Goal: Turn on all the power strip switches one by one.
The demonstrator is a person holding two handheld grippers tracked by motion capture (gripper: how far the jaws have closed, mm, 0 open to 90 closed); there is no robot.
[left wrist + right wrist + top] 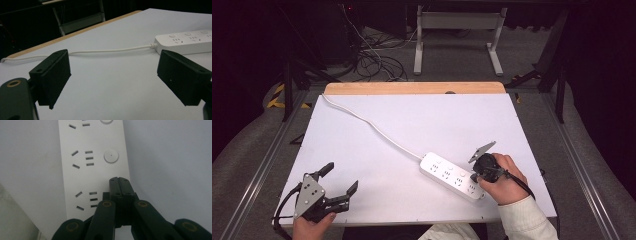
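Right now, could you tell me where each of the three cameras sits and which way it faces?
High view: above the table's near edge, facing forward and down; both hands, left gripper, right gripper.
Left gripper view: rides that gripper, low, between open jaws toward the cord.
Right gripper view: looks down closed jaws at the power strip.
Shared: all show the strip.

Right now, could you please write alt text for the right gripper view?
The right gripper, jaws shut together, presses its tips on a white power strip where a round button would sit, on a white table. Another round button lies ahead.
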